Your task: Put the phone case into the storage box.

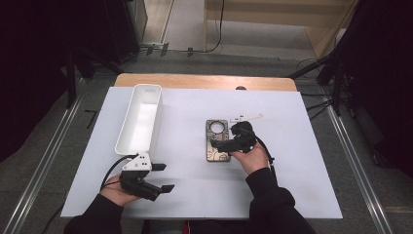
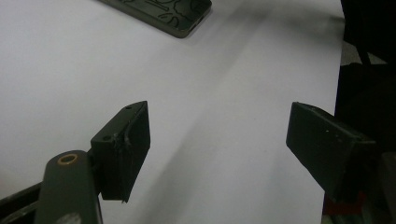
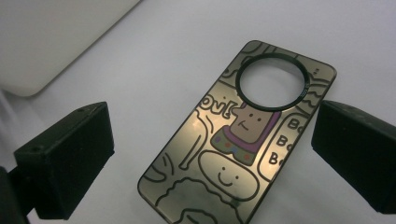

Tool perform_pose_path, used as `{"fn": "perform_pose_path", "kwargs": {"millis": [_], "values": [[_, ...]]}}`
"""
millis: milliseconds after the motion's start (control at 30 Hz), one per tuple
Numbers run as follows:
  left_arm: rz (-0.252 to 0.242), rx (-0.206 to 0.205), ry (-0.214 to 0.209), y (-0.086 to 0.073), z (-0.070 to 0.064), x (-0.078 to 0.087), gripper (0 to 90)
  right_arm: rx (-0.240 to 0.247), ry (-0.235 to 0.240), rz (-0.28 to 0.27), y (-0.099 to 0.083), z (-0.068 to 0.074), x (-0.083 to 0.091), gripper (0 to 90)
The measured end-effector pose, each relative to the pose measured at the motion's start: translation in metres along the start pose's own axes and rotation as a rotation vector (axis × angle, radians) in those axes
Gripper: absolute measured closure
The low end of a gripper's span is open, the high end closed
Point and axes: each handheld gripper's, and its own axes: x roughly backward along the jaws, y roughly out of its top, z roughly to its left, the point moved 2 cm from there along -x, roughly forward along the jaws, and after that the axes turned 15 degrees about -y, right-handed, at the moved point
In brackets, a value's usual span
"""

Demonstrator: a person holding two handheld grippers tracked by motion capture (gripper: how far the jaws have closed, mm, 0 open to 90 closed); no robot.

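White table bears a phone case; both grippers' fingers released.

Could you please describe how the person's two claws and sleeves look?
Both claws are black, each with two blocky, flat-faced jaws. The left claw carries a white three-cornered plate with small holes on top, and a black cable trails from it; a brass-coloured ring sits at a jaw joint. The right claw carries a pale plate too, and a black cable. Both sleeves are black.
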Motion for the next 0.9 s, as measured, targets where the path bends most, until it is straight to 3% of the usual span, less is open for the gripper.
{"fn": "perform_pose_path", "kwargs": {"millis": [667, 733, 900], "values": [[0.0, -0.004, -0.003, 0.0, 0.0, 0.0, 21.5, -0.081, -0.131, -0.007, 0.002, 0.007, -0.01, 0.0], [-0.001, -0.007, -0.005, 0.0, -0.001, 0.0, 21.5, -0.065, -0.154, -0.011, 0.001, 0.009, -0.011, 0.0], [0.001, -0.008, -0.008, 0.0, -0.001, -0.001, 21.5, -0.087, -0.157, -0.014, 0.001, 0.013, -0.014, 0.0]]}}
